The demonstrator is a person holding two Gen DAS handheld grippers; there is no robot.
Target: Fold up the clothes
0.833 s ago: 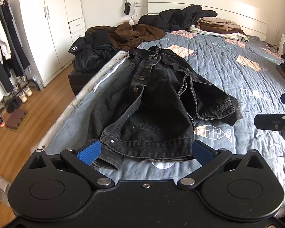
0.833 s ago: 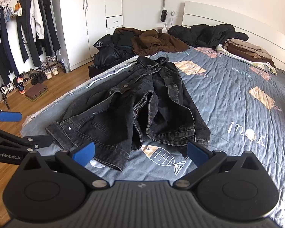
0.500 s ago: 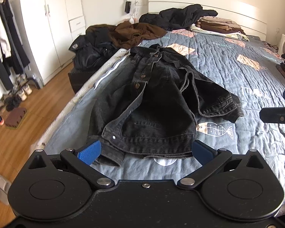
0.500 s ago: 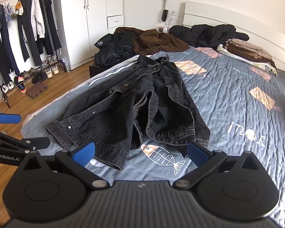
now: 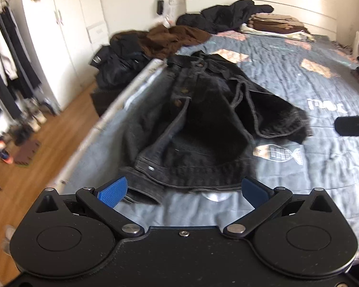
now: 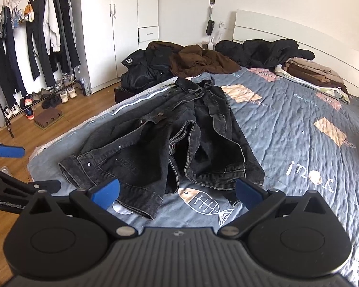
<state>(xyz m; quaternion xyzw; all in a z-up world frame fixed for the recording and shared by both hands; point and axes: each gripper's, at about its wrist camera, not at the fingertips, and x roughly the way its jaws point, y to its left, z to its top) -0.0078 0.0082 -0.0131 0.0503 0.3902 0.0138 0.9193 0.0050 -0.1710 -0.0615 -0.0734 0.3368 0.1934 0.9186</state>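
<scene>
A black denim jacket point(image 5: 203, 124) point(image 6: 170, 141) lies rumpled on the blue-grey patterned bedspread point(image 5: 299, 76) point(image 6: 299, 131), collar toward the headboard and hem toward me. My left gripper point(image 5: 183, 190) hovers just short of the hem, open, with nothing between its blue pads. My right gripper point(image 6: 177, 191) hangs open over the hem's right part and the fish print, holding nothing. In the right wrist view the left gripper point(image 6: 9, 167) shows at the left edge, beyond the bed corner. In the left wrist view the right gripper point(image 5: 351, 124) shows at the right edge.
Brown and black coats point(image 6: 186, 59) are heaped at the bed's far left, with folded clothes point(image 6: 311, 71) by the headboard. A white wardrobe point(image 6: 112, 24), a clothes rack point(image 6: 31, 35) with shoes beneath and wooden floor point(image 5: 47, 143) lie left of the bed.
Both grippers have pulled back from the jacket, so the hem now lies farther ahead of the pads. The left view has swung a little and blurred. Both grippers stay open.
</scene>
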